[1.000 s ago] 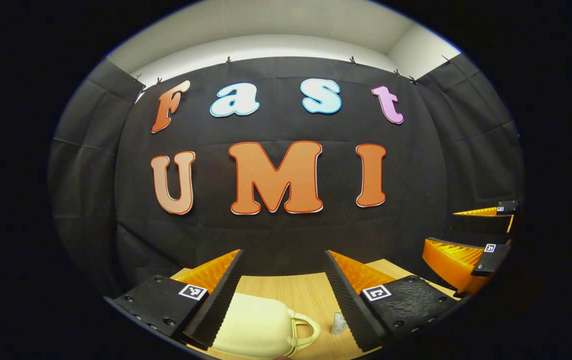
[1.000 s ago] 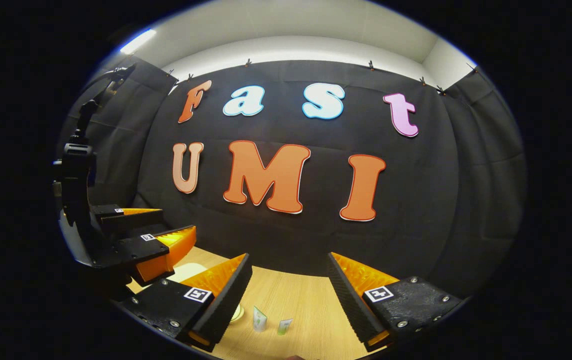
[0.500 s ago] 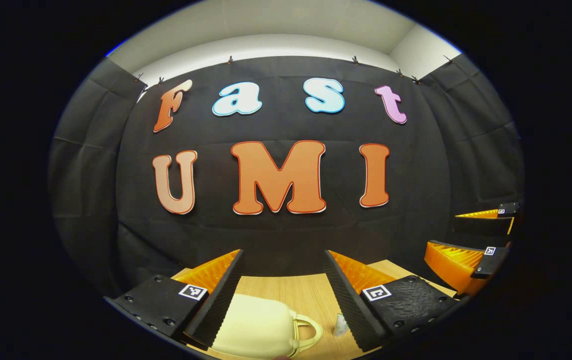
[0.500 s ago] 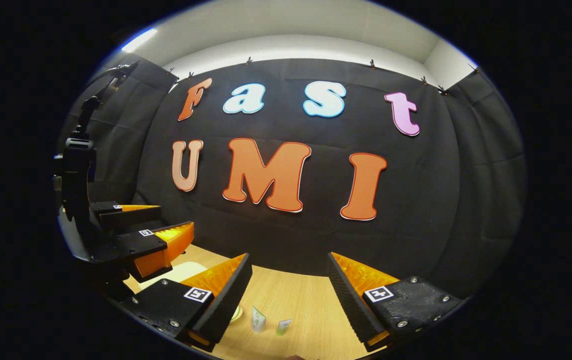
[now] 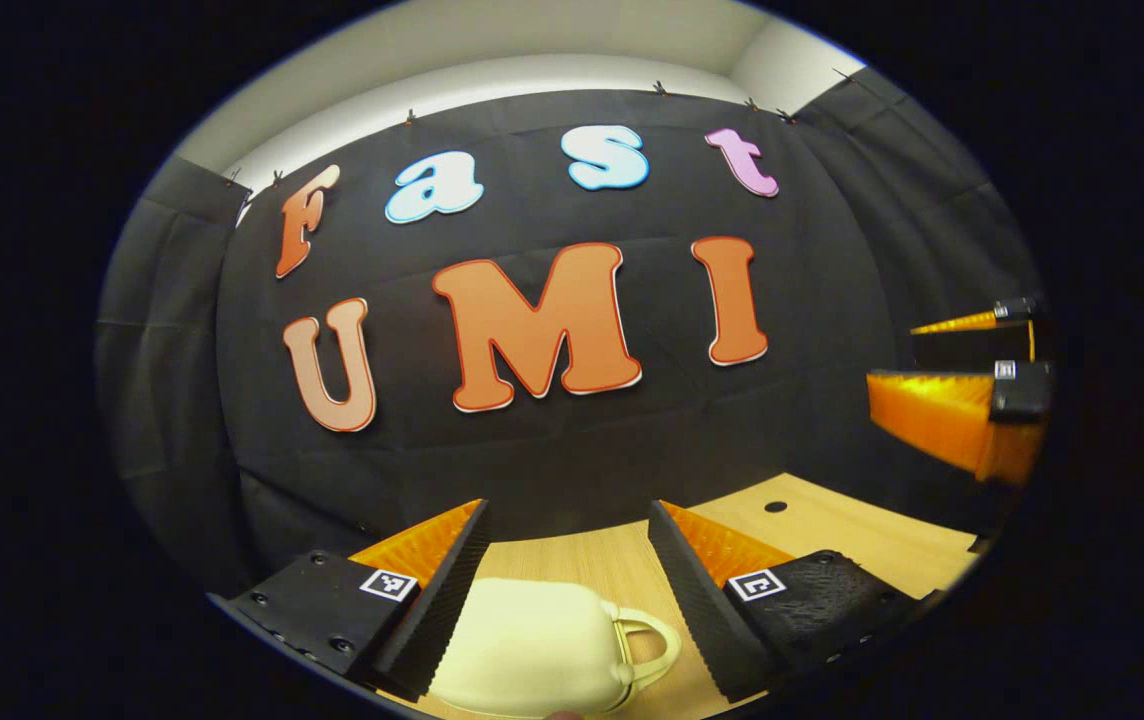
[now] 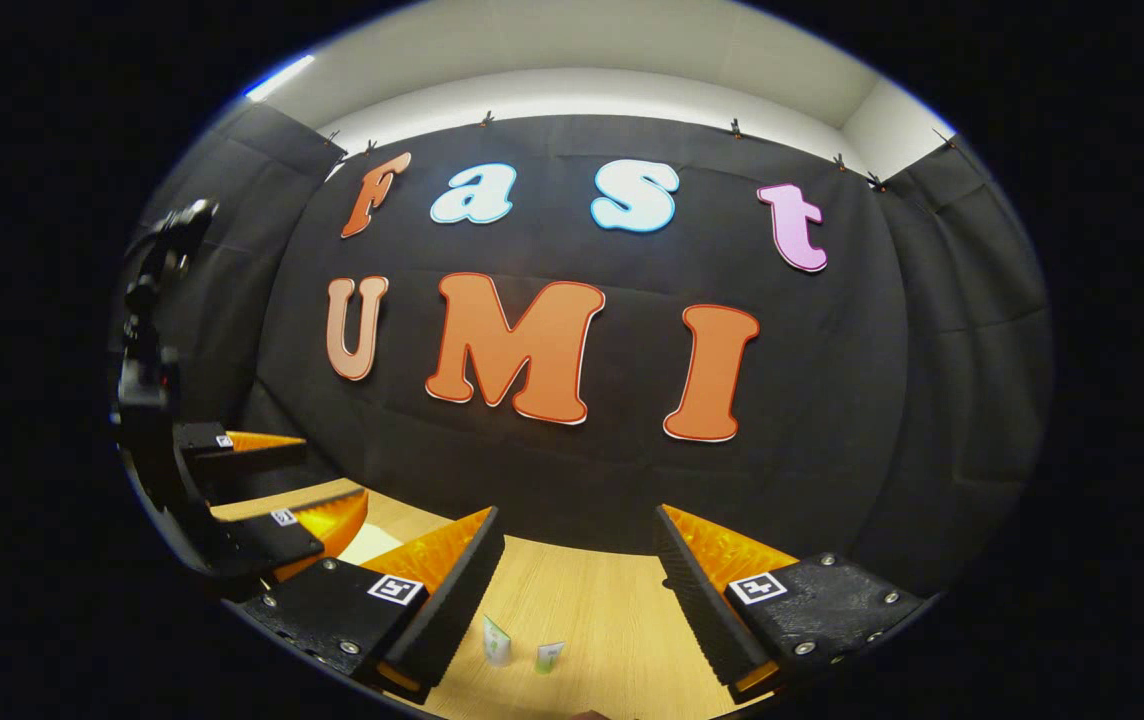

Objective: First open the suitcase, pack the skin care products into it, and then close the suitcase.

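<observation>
In the left gripper view, the left gripper (image 5: 567, 590) is hanging over the light wooden table (image 5: 862, 530) with its fingers spread wide, gripping nothing. Between them the cream, rounded hard-shell suitcase (image 5: 522, 645) is lying shut, its loop handle (image 5: 654, 645) pointing right. At far right the right gripper (image 5: 962, 375) is hovering, also parted.

In the right gripper view, the right gripper's fingers are standing apart over two small white-and-green skin care tubes (image 6: 520, 648), upright on the table; their printing is too small to read.
</observation>
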{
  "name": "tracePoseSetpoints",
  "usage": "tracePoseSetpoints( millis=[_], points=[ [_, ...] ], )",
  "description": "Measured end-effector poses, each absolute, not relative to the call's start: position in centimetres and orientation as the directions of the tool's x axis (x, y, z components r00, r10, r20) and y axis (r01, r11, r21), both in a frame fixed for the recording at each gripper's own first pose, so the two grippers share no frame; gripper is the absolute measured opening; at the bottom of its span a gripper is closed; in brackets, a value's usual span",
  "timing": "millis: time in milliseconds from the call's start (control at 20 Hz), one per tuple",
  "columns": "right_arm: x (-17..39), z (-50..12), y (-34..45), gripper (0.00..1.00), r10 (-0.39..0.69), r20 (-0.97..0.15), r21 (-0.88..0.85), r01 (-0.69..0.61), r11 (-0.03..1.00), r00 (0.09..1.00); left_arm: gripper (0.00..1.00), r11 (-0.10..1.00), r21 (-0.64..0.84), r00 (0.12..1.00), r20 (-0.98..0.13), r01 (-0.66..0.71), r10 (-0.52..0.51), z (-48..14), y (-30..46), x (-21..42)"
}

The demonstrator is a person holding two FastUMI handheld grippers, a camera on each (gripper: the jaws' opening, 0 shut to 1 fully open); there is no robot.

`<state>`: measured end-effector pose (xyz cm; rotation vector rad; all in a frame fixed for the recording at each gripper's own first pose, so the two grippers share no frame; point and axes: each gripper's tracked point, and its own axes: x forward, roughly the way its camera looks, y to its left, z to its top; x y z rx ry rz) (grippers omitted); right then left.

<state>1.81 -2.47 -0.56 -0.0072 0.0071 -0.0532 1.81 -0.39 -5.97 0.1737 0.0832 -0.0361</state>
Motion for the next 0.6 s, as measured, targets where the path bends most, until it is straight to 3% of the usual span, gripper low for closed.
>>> tracePoseSetpoints(
  millis=[350,400,600],
  points=[
    [2.0,-1.2,-6.8,0.92,-0.138,-0.016,-0.016,0.137,0.990,0.990,0.99,0.914,0.345,0.944,-0.314,0.213,-0.101,-18.6,-2.5,0.8],
    [2.0,-1.2,-7.2,0.99,-0.147,-0.017,-0.014,0.147,0.989,0.989,0.98,0.893,0.385,0.937,-0.335,0.232,-0.099,-20.0,-2.5,1.0],
    [1.9,-1.8,-8.4,0.95,-0.172,-0.025,-0.021,0.171,0.985,0.985,0.97,0.799,0.514,0.916,-0.385,0.313,-0.111,-23.8,-3.5,0.6]
  ],
)
